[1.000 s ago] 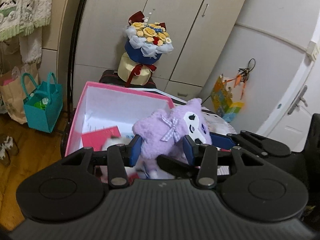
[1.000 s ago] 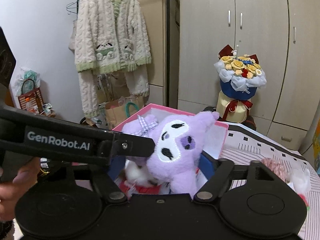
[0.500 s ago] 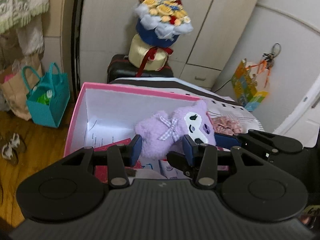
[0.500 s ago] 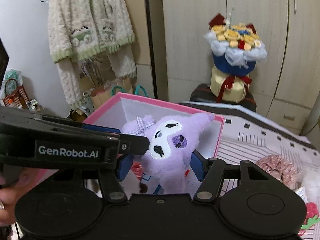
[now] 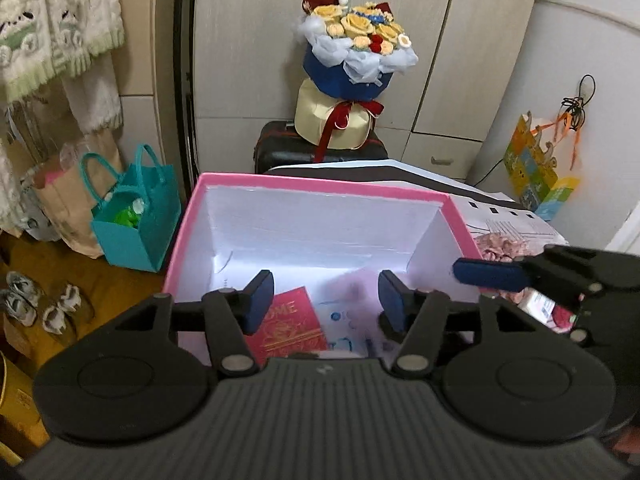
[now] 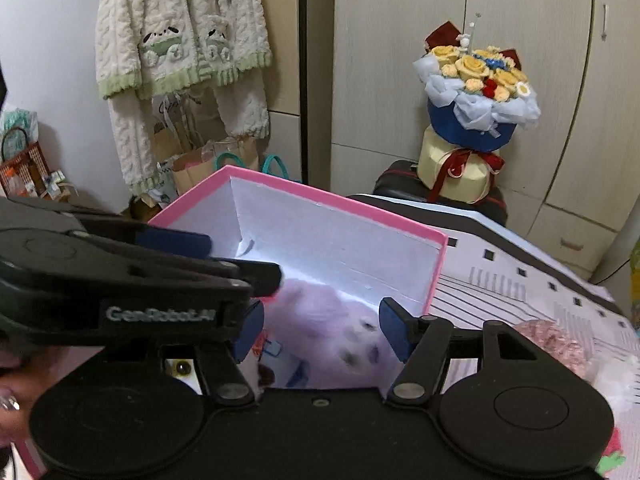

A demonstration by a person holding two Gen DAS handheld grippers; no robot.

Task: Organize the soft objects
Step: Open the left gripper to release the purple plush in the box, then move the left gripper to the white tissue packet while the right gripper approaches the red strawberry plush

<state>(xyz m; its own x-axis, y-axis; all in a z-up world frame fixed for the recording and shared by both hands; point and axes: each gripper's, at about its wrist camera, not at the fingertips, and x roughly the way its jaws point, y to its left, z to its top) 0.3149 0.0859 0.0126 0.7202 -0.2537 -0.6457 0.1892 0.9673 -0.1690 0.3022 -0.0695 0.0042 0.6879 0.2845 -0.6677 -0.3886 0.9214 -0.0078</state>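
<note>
Looking from the left wrist, the left gripper has just been opening and holds nothing above the pink box.

From the right wrist, the right gripper stands open; a blurry, probably purple plush toy is in the box, untouched.

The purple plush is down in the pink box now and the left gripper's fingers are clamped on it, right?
Not clamped. The left wrist view shows the left gripper with fingers apart, just opened, gripping nothing. The blurred purple plush is down in the pink box.
</note>
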